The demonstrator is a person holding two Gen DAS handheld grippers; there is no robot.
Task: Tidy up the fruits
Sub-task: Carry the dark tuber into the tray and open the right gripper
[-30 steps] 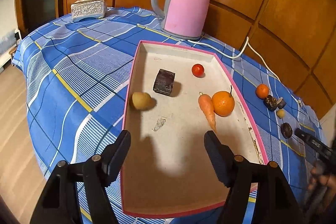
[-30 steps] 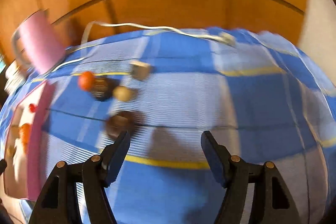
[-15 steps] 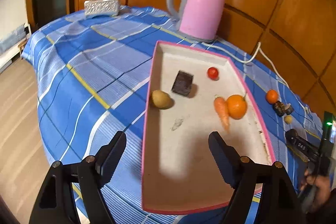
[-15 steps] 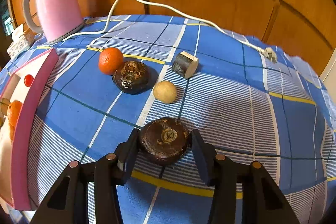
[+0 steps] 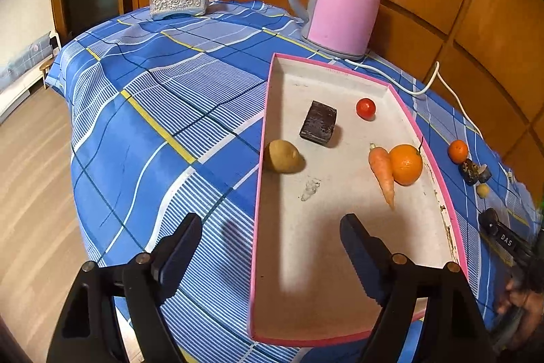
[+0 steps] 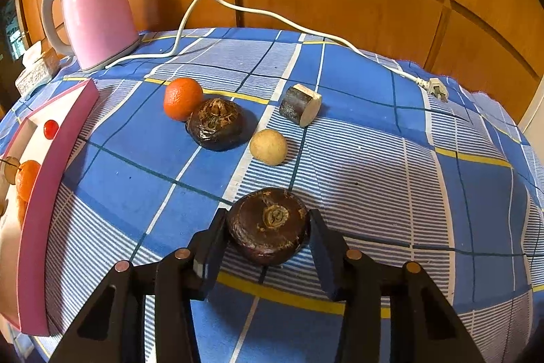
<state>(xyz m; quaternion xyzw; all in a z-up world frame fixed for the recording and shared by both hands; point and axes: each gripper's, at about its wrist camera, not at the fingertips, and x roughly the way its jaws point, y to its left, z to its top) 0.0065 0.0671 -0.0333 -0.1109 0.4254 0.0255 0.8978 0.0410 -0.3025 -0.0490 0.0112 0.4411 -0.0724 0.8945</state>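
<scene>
Since half a second earlier the right gripper (image 6: pixel 268 225) has narrowed onto the dark round fruit (image 6: pixel 269 224) on the tablecloth (image 6: pixel 391 159); both pads appear to touch it. Open cloth lies rightward. Left gripper (image 5: pixel 272 242) hangs wide apart, holding nothing, straddling the pink tray's (image 5: pixel 260 193) left rim.

tray (image 6: pixel 37 193): cut off at left edge | right tool (image 5: pixel 510 244): mostly out of frame
</scene>
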